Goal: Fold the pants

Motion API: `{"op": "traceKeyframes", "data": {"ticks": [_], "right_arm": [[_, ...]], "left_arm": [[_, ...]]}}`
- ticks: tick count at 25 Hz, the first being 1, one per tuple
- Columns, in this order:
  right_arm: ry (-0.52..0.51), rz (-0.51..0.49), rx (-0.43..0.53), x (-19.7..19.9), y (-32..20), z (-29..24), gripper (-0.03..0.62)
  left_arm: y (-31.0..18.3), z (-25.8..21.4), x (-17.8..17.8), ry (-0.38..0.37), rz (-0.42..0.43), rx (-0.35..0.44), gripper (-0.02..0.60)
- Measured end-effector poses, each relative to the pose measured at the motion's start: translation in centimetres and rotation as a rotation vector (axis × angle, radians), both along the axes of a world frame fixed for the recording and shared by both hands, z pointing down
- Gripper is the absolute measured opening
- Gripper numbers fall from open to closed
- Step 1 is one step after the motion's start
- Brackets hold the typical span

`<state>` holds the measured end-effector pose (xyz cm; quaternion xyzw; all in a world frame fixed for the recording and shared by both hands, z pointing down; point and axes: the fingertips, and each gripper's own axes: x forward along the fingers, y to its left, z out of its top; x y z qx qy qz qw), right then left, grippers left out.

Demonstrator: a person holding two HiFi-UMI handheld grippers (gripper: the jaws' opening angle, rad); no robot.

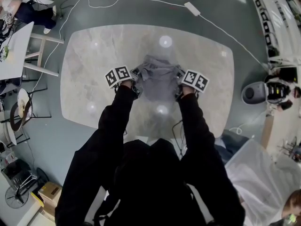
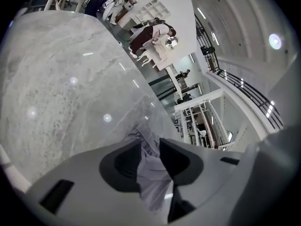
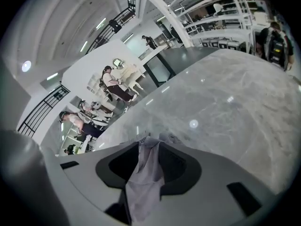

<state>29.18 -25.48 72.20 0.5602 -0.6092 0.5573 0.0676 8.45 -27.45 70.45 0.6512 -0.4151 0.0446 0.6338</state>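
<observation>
Grey pants lie bunched in a folded heap in the middle of the pale marble table. My left gripper is at the heap's left edge and my right gripper at its right edge. In the left gripper view, grey pants fabric runs between the parted jaws of the left gripper, just above the tabletop. In the right gripper view, a strip of pants fabric hangs loosely between the jaws of the right gripper, with dark pad faces showing on both sides.
The table has rounded corners and a grey floor around it. A white cable with an adapter runs behind it. A stool stands at the left and a round white device at the right. A white sheet lies near right.
</observation>
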Motion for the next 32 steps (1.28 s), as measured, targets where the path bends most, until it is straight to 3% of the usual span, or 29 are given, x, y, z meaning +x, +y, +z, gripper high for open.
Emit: {"op": "traceKeyframes", "data": {"ticks": [7,11,20,27,32], "right_arm": [[0.193,-0.017,0.059,1.6,0.1,-1.2,0.120],[0.194,-0.012,0.136,1.8,-0.3,-3.5,0.120],[0.262,-0.044,0.206,1.1,2.4,-7.4,0.117],[0.353,-0.030,0.297,0.7,5.8,-11.6,0.017],[0.346,-0.043,0.386,-1.3,8.4,-14.5,0.003]], "left_arm": [[-0.1,-1.0,-0.3,-0.118,0.068,0.096,0.114],[0.3,-2.4,-0.3,-0.154,0.097,0.154,0.114],[2.5,-6.1,-0.9,-0.196,0.152,0.253,0.108],[5.1,-10.5,-2.0,-0.269,0.192,0.378,0.011],[7.5,-13.0,-3.2,-0.291,0.226,0.466,0.002]]}}
